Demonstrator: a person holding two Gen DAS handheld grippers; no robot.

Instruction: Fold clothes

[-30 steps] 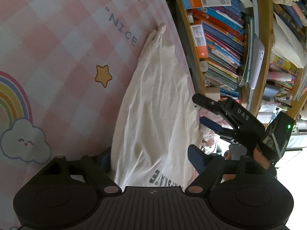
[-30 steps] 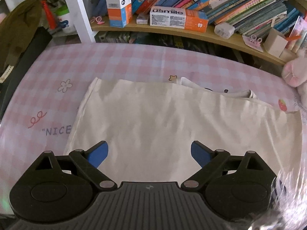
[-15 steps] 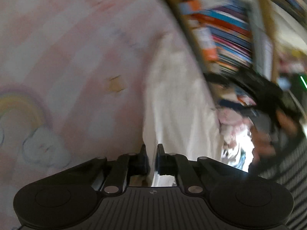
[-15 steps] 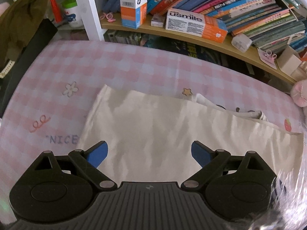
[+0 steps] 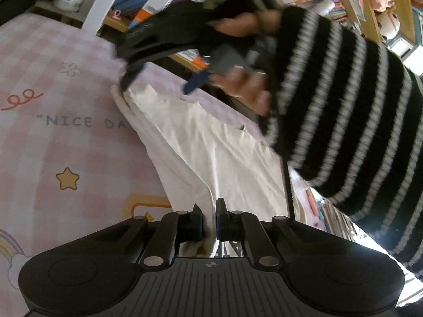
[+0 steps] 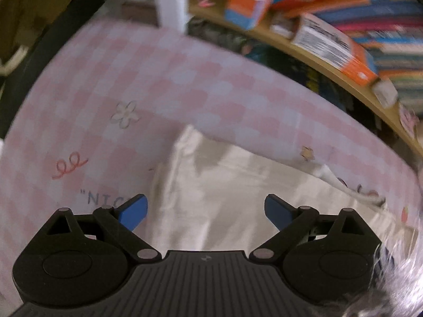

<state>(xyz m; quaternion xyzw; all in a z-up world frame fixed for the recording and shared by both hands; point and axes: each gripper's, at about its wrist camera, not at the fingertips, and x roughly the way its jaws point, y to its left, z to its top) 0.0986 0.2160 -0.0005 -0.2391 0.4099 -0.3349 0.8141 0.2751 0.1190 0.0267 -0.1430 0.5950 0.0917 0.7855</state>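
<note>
On far L of the L wrist view, pink checked sheet (image 5: 66, 145) w/ squiggle, "NICE DA" print, a star & part of a rainbow-cloud. Centre: white garment (image 5: 211, 153) lies on that sheet, running from a bunched far corner near the shelf down to the left gripper (image 5: 209, 220), whose jaws are clenched on a raised fold of the cloth; fabric pulled up in a ridge toward the pads. Above centre, blurred: right gripper (image 5: 158, 79), black body, one blue fingertip visible, hovering over the garment's far end, held by a hand (image 5: 246, 87). R side: black-and-white striped sleeve (image 5: 343, 105) fills the view; bookshelf (image 5: 158, 8) w/ books behind.

R wrist view, L to R: dark object at far L edge, then pink sheet (image 6: 132, 79) w/ flower & "NIC" print. Blue pads of right gripper (image 6: 206, 210) stand wide apart, released, nothing between them but the garment (image 6: 224, 198) lying flat below; L pad sits over the garment's L edge. Garment's top L corner slightly lifted/creased. R: wooden shelf edge (image 6: 330, 71) w/ orange-white boxes (image 6: 335, 50) & stacked books, all motion-blurred.
</note>
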